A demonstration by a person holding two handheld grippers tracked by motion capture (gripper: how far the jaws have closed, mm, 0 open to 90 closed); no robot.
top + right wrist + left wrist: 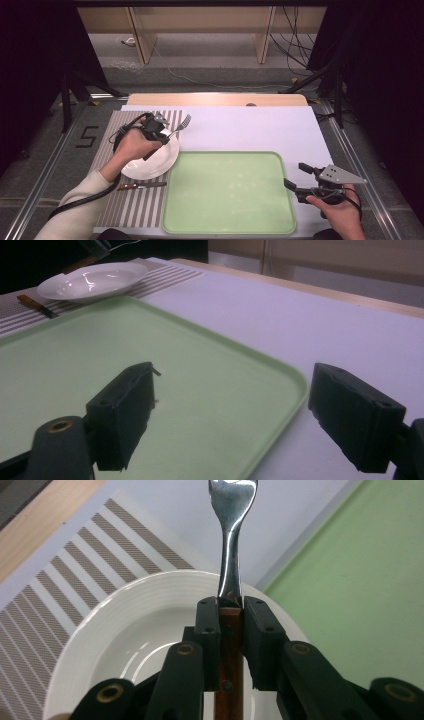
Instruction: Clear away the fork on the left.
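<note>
My left gripper (165,134) hangs over the far edge of a white plate (150,160) and is shut on a fork (184,121). In the left gripper view its jaws clamp the fork's brown wooden handle, and the steel neck and tines (231,540) stick out past the tips (231,609) above the plate (125,625). My right gripper (297,176) rests at the right edge of a green tray (230,192), open. Nothing lies between its fingers (235,390), which straddle the tray's corner (280,375).
A striped placemat (132,205) lies under the plate on a white table cover (250,125). A knife (142,185) with a wooden handle sits on the mat near the plate's front edge, beside the tray. The plate (95,280) and knife (35,305) appear far off in the right gripper view.
</note>
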